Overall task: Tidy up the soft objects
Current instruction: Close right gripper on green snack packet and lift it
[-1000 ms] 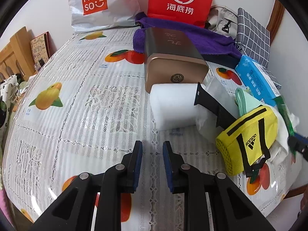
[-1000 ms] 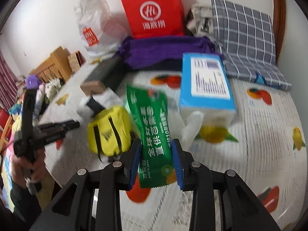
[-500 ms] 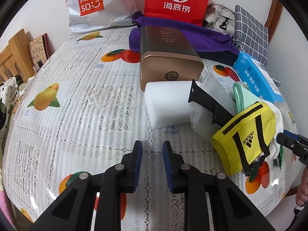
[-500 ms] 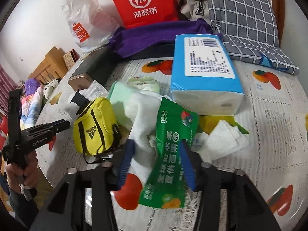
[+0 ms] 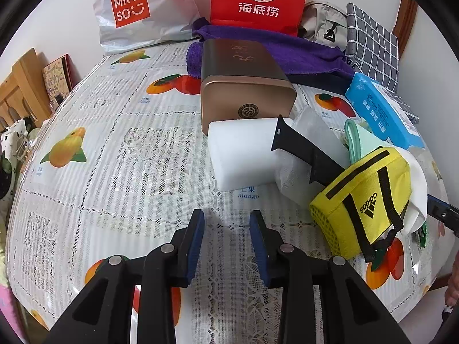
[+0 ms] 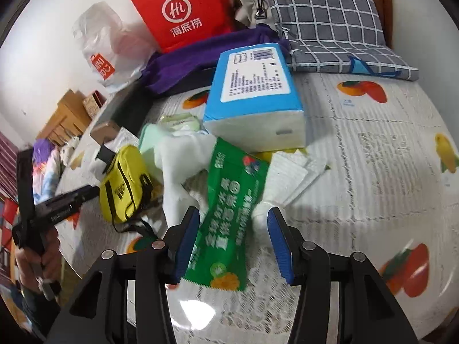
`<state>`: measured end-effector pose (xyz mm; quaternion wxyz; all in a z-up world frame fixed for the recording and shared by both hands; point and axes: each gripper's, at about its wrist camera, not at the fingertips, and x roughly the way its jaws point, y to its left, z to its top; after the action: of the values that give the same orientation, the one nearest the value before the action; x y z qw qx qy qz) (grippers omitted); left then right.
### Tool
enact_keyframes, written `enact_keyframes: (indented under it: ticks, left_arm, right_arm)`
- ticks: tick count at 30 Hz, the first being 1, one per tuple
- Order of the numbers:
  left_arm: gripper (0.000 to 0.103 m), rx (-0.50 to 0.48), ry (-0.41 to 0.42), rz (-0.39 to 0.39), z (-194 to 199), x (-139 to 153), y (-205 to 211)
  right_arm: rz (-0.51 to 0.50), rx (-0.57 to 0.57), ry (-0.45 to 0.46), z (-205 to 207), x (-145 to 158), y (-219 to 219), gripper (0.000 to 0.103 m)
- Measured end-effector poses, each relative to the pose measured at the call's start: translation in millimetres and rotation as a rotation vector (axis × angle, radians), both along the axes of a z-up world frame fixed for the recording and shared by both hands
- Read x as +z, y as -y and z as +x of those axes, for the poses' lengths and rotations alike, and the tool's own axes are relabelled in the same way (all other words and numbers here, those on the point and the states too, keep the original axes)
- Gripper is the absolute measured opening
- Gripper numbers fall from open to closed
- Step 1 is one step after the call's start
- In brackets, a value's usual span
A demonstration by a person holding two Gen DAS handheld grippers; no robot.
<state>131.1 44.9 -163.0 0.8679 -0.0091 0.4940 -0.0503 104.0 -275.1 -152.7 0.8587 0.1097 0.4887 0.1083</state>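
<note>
My right gripper [image 6: 233,223] is opening. The green snack packet [image 6: 229,215] lies loose between its jaws, resting on a white cloth [image 6: 183,166] and the tablecloth, with a gap at the right pad. A yellow pouch [image 6: 126,183] sits to the left and a blue tissue pack [image 6: 255,91] lies behind. My left gripper [image 5: 226,229] hovers over bare tablecloth, its jaws opening with nothing between them. A white foam block [image 5: 241,152] lies just ahead of it, and the yellow pouch [image 5: 364,203] is to its right.
A brown tin box [image 5: 243,86] stands behind the foam block, and a black strap [image 5: 301,149] lies across the block. Purple cloth [image 5: 287,48], a red paper bag [image 5: 258,0], a white plastic bag [image 5: 137,11] and a checked cushion [image 6: 324,23] line the back. Folded white tissue [image 6: 292,172] lies right of the packet.
The right gripper lowered the green packet onto the cloth pile and let go of it as its jaws spread. The left jaws widened; the left hand stayed put.
</note>
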Motion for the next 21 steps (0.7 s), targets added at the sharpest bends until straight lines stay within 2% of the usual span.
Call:
enact_keyframes:
  ticks: [5, 8, 11, 14, 17, 21]
  left_arm:
    - [0.035, -0.002, -0.001, 0.007, 0.9, -0.3, 3.1]
    - [0.035, -0.006, 0.001, 0.011, 0.6, -0.8, 3.3]
    - [0.035, -0.008, 0.002, 0.011, 0.4, -0.8, 2.7]
    - [0.035, -0.006, 0.006, 0.016, -0.2, -1.2, 3.4]
    - [0.036, -0.009, 0.009, 0.023, -1.2, -1.2, 4.4]
    - [0.036, -0.008, 0.007, 0.018, -1.8, -0.7, 2.2]
  right_arm:
    - [-0.130, 0.028, 0.018, 9.1, -3.5, -16.5, 0.051]
    - [-0.197, 0.015, 0.012, 10.0, -4.1, -9.2, 0.051]
    - [-0.197, -0.025, 0.006, 4.8, 0.0, 7.8, 0.051]
    - [-0.213, -0.033, 0.036, -3.2, 8.7, 12.3, 0.051]
    - [-0.205, -0.002, 0.074, -8.4, 14.5, 5.4, 0.051]
    - [-0.202, 0.041, 0.033, -1.7, 1.9, -10.4, 0.050]
